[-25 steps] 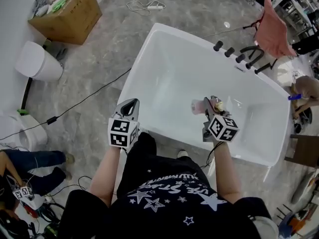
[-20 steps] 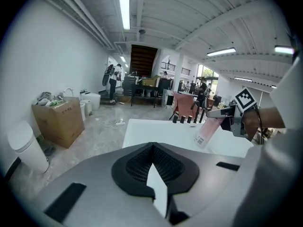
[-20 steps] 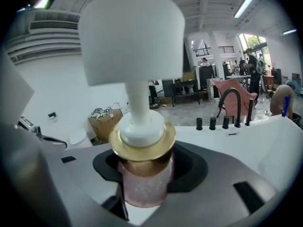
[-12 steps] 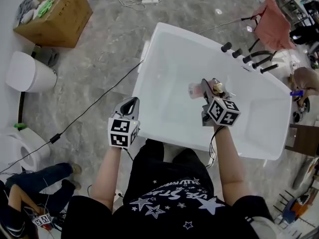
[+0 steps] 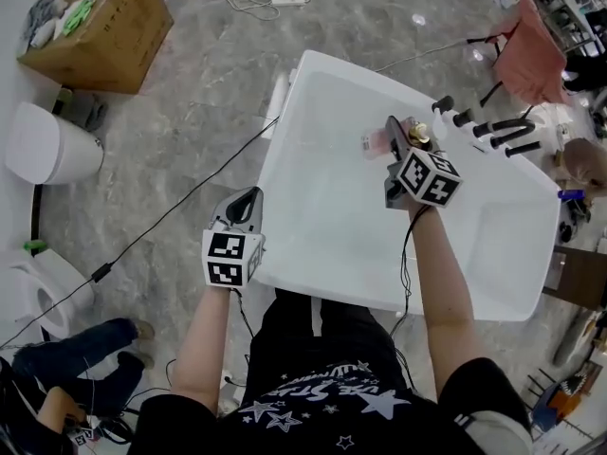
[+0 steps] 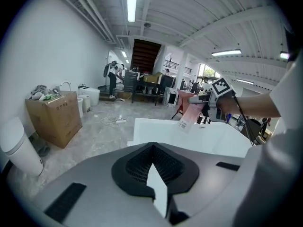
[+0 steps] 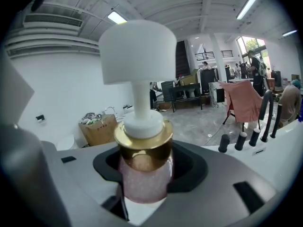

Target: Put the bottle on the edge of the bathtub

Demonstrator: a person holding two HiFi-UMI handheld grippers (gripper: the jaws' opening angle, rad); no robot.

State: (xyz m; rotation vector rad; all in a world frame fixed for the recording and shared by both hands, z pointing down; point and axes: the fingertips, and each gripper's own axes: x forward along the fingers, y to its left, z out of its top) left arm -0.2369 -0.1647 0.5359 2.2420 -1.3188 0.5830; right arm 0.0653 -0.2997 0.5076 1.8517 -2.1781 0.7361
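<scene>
A pink bottle (image 5: 377,144) with a gold collar and a white pump top is held over the white bathtub (image 5: 305,81), near its far side. My right gripper (image 5: 396,144) is shut on it. In the right gripper view the bottle (image 7: 144,171) stands upright between the jaws, which clasp its body. The left gripper view shows the bottle (image 6: 191,116) above the tub (image 6: 142,127). My left gripper (image 5: 245,203) hangs at the tub's near left corner, jaws together and holding nothing.
Black tap knobs (image 5: 474,126) line the tub's far right rim. A cardboard box (image 5: 90,27), a white bin (image 5: 47,145) and a black cable (image 5: 171,211) are on the floor to the left. A pink cloth (image 5: 536,55) hangs at the back right. A person crouches at the lower left (image 5: 57,387).
My right gripper has carried the bottle farther out over the tub, towards the tap knobs. The left gripper has stayed near the tub's corner.
</scene>
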